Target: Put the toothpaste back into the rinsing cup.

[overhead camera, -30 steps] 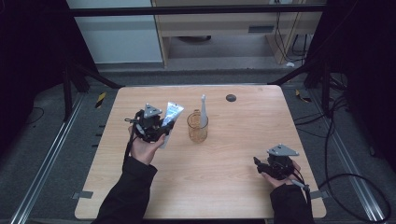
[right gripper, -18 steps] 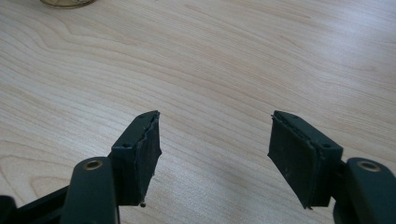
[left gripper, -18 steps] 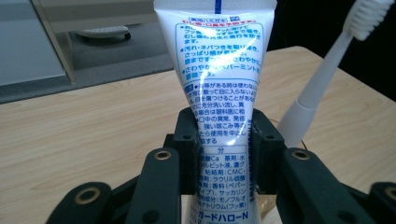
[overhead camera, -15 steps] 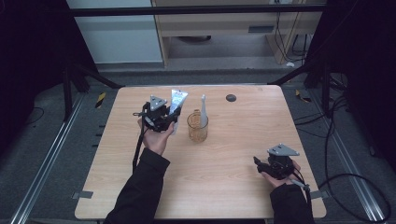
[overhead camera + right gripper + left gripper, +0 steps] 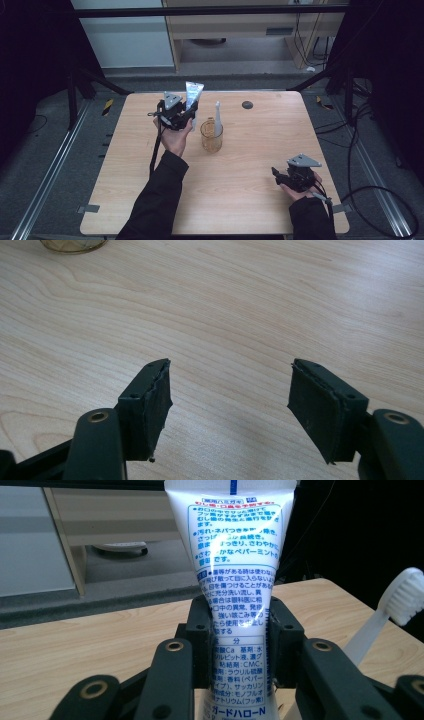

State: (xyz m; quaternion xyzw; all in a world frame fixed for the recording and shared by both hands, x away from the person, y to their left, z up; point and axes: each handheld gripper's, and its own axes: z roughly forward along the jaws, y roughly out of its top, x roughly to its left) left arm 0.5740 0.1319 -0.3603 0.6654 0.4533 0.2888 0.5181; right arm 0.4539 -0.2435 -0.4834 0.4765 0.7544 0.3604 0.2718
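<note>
The left gripper [image 5: 183,113] holds a soft white plastic toothpaste tube printed with blue text [image 5: 235,595], its black jaws pressed against the tube's two flanks. The tube stands upright with its flat crimped end on top, just to the left of the clear amber glass tumbler [image 5: 211,136] near the middle of the light wooden table [image 5: 250,210]. Held this way, capped end down, it looks ready to be lowered into the glass, so the step in hand is probably bringing the tube across to join what stands there.

A white plastic toothbrush [image 5: 218,118] already leans inside the tumbler, bristle head up and rising above the rim; in the left gripper view its bristles [image 5: 404,596] show just beside the tube. The tumbler is round and smooth and see-through, an easy wide mouth for a slim load. The tube is glossy and pliant, dented a little where the pads pinch it, so a firm squeeze on the lower body keeps it from slipping while leaving the cap end free.

The right gripper [image 5: 292,176] rests low on the table's near right part, well apart from the tumbler. Its jaws stand wide with nothing between them, and bare wood grain shows in the gap [image 5: 230,390]. It seems parked out of the way. A small dark round disc [image 5: 247,105] lies on the table beyond the tumbler.
</note>
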